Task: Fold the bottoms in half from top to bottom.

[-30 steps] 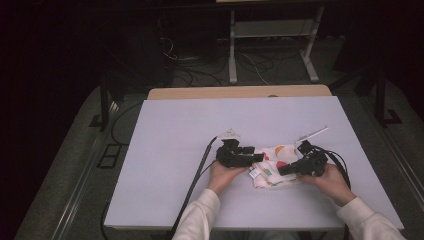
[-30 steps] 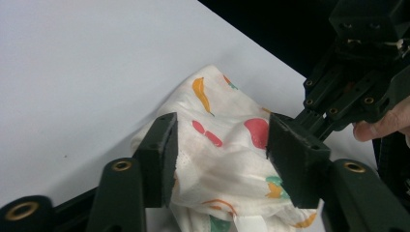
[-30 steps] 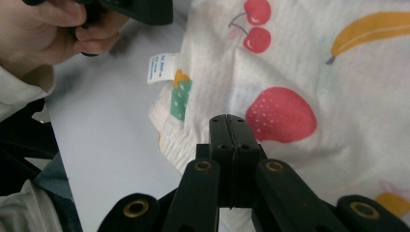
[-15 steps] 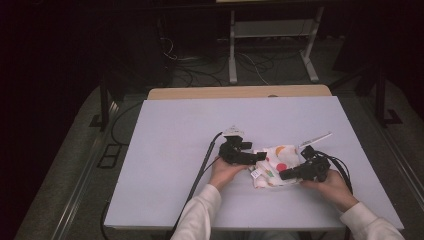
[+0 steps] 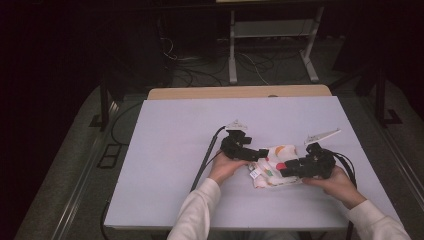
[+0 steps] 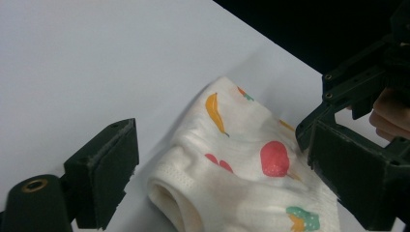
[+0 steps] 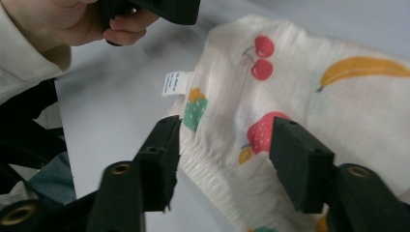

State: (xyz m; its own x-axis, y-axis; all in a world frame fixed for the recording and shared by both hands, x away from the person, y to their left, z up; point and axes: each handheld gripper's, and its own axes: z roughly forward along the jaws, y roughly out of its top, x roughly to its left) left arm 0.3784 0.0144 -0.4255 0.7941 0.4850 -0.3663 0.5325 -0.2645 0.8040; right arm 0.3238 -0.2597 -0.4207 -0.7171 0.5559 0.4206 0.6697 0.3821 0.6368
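Part of fruit-print cloth (image 5: pixel 274 170) behind both claws' jaws, folds unclear.

A white table (image 5: pixel 175 150) is set before a wooden board (image 5: pixel 240 92). Cables (image 5: pixel 185 70) and a metal stand (image 5: pixel 272 35) are seen on the floor behind.

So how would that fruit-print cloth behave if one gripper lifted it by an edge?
The cloth would probably droop and unfold: it lies in soft folds. It looks thin, so likely light. Its ribbed hem should give the jaws some grip.
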